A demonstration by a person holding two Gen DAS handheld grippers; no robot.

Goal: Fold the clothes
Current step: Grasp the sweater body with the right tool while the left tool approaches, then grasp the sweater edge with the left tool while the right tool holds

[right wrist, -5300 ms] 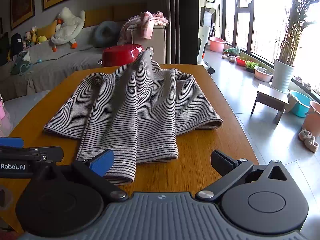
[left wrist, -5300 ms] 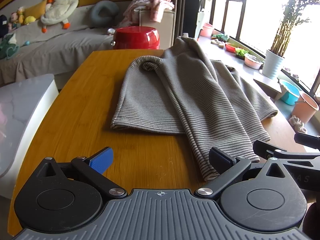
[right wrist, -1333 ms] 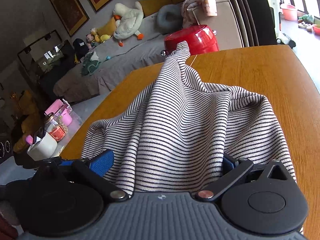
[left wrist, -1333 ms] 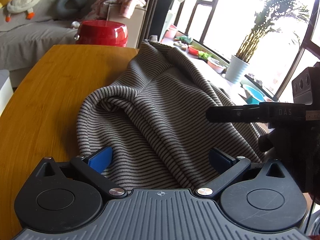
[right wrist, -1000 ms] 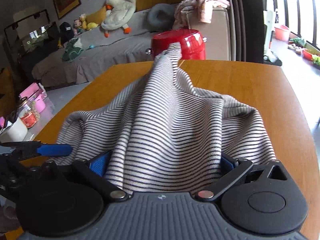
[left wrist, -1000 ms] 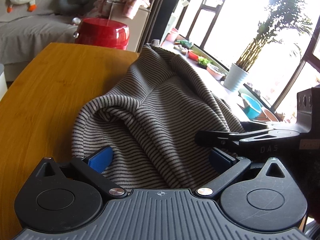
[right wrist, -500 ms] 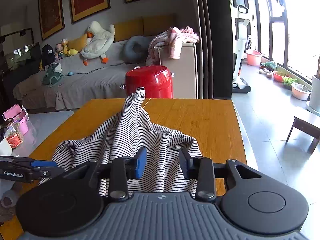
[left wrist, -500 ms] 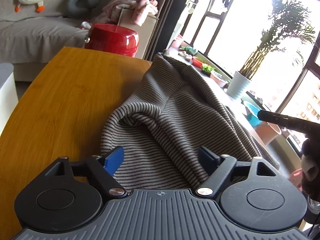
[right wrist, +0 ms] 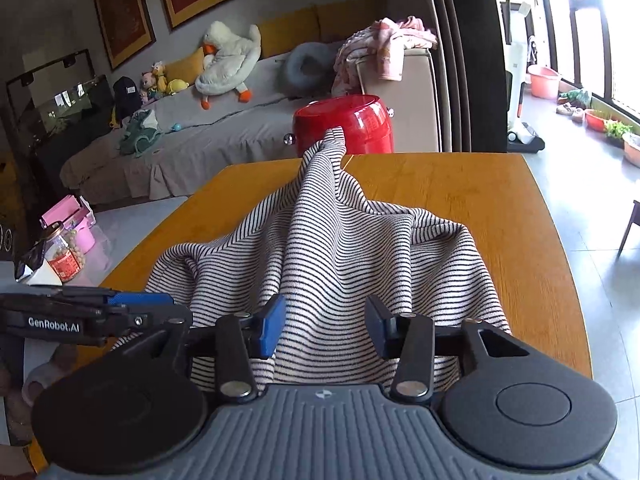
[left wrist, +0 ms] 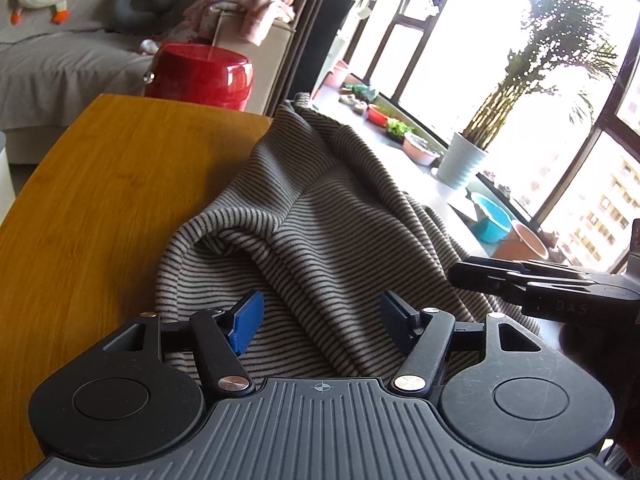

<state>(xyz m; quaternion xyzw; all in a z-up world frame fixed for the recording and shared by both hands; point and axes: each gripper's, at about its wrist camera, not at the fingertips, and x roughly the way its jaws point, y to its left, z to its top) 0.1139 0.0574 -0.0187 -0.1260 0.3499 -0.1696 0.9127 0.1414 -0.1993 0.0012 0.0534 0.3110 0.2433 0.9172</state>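
A grey striped garment (left wrist: pixel 340 220) lies bunched on the wooden table (left wrist: pixel 100 200), with one end trailing to the far edge. My left gripper (left wrist: pixel 320 320) sits low over its near folds. Its jaws are closing with a ridge of cloth between the blue pads, which do not press on it. My right gripper (right wrist: pixel 324 326) hovers over the garment (right wrist: pixel 340 248) near the front edge. Its jaws are opening, and the striped cloth between them is untouched. Each gripper shows side-on in the other's view: the right one's fingers (left wrist: pixel 500 276) and the left one's fingers (right wrist: pixel 100 312).
A red round stool (right wrist: pixel 344 128) stands just beyond the table's far edge, with a sofa and a plush duck (right wrist: pixel 228 60) behind it. A jar (right wrist: pixel 64 256) sits on a low white surface to the left. Bare wood (right wrist: pixel 500 216) shows to the right of the garment.
Both jaws stood wide a second ago. The left pair has narrowed steadily. The right pair pinched close half a second ago and now stands wider. The garment has been gathered nearer.
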